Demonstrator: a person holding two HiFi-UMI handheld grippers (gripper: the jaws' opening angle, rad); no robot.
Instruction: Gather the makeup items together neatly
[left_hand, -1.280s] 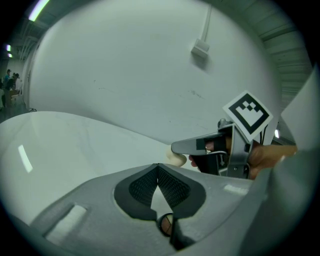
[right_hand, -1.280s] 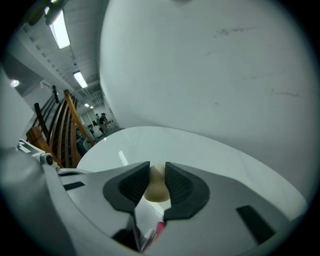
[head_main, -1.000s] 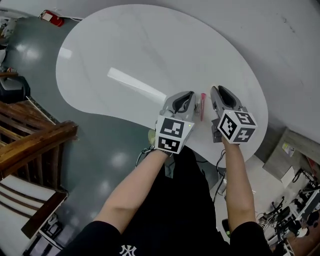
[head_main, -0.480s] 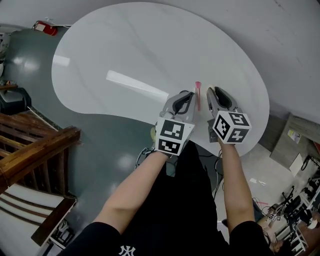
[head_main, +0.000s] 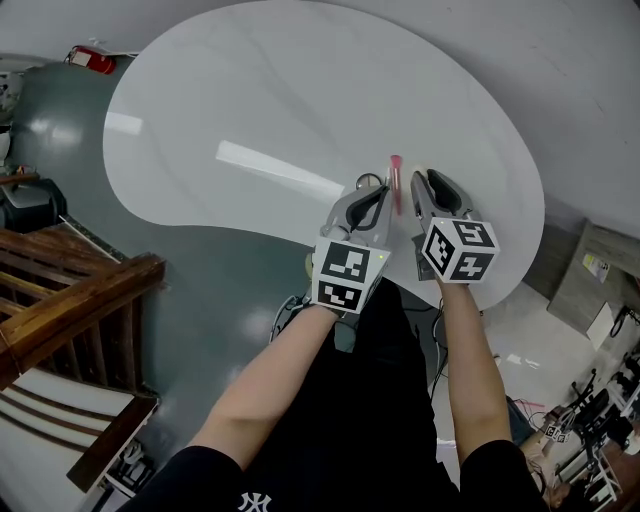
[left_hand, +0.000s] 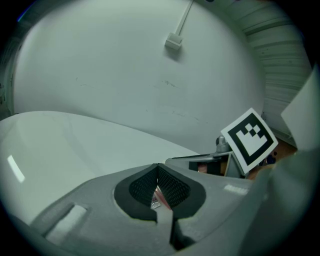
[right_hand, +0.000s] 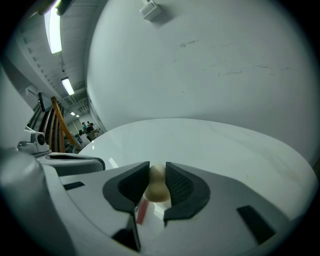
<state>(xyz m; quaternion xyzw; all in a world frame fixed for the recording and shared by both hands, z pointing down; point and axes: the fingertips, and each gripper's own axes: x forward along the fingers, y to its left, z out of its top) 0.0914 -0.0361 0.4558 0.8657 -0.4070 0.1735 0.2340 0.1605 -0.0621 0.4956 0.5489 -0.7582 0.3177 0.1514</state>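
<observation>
Right gripper (right_hand: 158, 172) part-open, clenched on beige egg-shaped sponge (right_hand: 158, 190), narrow end forward along jaws, over white counter (right_hand: 215, 145). Left gripper (left_hand: 158, 169) pinched closed at tips. Pink stick (head_main: 396, 183) between grippers, long axis pointing away from person.

Beige egg-shaped sponge (right_hand: 158, 187) pinched in the right gripper (right_hand: 158, 167), just over the near edge of the white table (head_main: 250, 100); slim pink stick (head_main: 396, 180) lying flat there, alongside.

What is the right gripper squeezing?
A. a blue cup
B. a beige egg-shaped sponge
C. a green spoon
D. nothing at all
B: in the right gripper view, the right gripper has its pads pressed on either side of a beige egg-shaped sponge.
</observation>
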